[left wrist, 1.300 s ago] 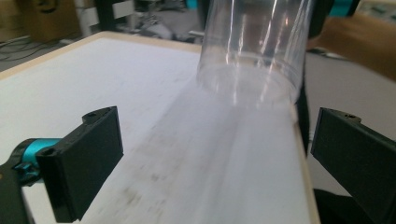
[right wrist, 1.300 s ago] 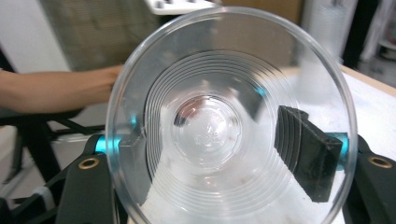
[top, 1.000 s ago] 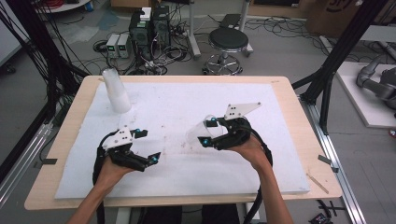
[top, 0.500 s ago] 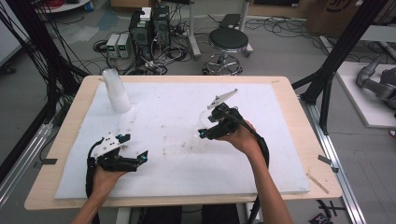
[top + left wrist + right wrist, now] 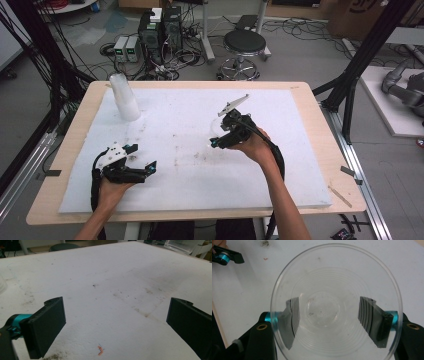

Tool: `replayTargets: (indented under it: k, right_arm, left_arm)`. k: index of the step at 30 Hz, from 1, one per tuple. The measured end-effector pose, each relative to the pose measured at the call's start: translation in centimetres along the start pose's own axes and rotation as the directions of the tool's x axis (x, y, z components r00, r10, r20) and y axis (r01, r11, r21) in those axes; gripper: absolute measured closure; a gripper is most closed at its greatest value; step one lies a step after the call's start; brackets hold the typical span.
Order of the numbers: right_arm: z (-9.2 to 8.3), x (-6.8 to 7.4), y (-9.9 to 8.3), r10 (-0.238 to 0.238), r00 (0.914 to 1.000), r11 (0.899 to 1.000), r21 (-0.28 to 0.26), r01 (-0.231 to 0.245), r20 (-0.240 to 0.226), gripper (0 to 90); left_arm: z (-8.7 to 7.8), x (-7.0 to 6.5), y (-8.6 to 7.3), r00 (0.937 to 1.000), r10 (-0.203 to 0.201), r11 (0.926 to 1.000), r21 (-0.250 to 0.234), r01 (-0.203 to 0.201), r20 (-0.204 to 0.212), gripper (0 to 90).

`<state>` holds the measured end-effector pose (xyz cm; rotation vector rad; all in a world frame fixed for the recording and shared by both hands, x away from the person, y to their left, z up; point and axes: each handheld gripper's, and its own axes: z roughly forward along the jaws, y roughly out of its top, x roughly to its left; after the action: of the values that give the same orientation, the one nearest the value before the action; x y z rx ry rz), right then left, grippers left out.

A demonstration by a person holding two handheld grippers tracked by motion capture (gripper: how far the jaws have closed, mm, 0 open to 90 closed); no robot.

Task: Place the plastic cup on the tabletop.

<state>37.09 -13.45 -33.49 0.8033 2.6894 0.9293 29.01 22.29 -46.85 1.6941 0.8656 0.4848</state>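
Clear plastic cup [image 5: 335, 302] now lifted off the white foam mat [image 5: 300, 150] right of centre, clamped in the right gripper [image 5: 222, 137] and raised further than a second ago; probably headed for the cup stack [image 5: 124, 97] far left. Left gripper [image 5: 142, 167] drawn back to the near left, jaws wide apart, empty. No readable writing or labels anywhere.

Clear ribbed cup [image 5: 335, 302] — concentric rings; black jaws, teal pins. White foam board [image 5: 280, 165], dark specks; orange scrap [image 5: 100, 350] at 6 o'clock.
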Motion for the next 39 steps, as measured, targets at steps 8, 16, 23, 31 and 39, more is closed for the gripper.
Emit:
replayTargets:
  k: [8,16,23,31,39]
  right_arm:
    - [0.8,-0.2,-0.3,0.019,0.9997,1.000,0.008,-0.019,0.018,34.6]
    - [3.1,0.4,-0.4,0.026,0.9981,0.999,0.035,-0.028,0.055,34.6]
    - [5.5,0.6,-0.1,0.030,0.9966,0.997,0.073,-0.035,0.077,34.4]
    - [7.4,0.4,0.1,0.036,0.9949,0.994,0.104,-0.046,0.094,34.1]
    - [7.9,0.1,0.1,0.042,0.9944,0.992,0.114,-0.053,0.097,33.6]
  left_arm:
    - [0.0,-0.2,0.0,0.9997,0.020,0.9998,0.000,-0.020,-0.011,2.2]
    - [-0.2,0.0,-0.1,0.9998,0.013,0.9996,-0.024,-0.012,0.016,11.1]
    - [-0.2,0.0,-0.1,0.9997,0.009,0.9998,-0.020,-0.008,0.022,10.5]
    - [-0.2,0.3,-0.1,0.9990,-0.009,0.9997,-0.020,0.010,0.044,5.8]
    - [-0.2,0.3,-0.1,0.9990,-0.005,0.9998,-0.017,0.006,0.044,1.7]
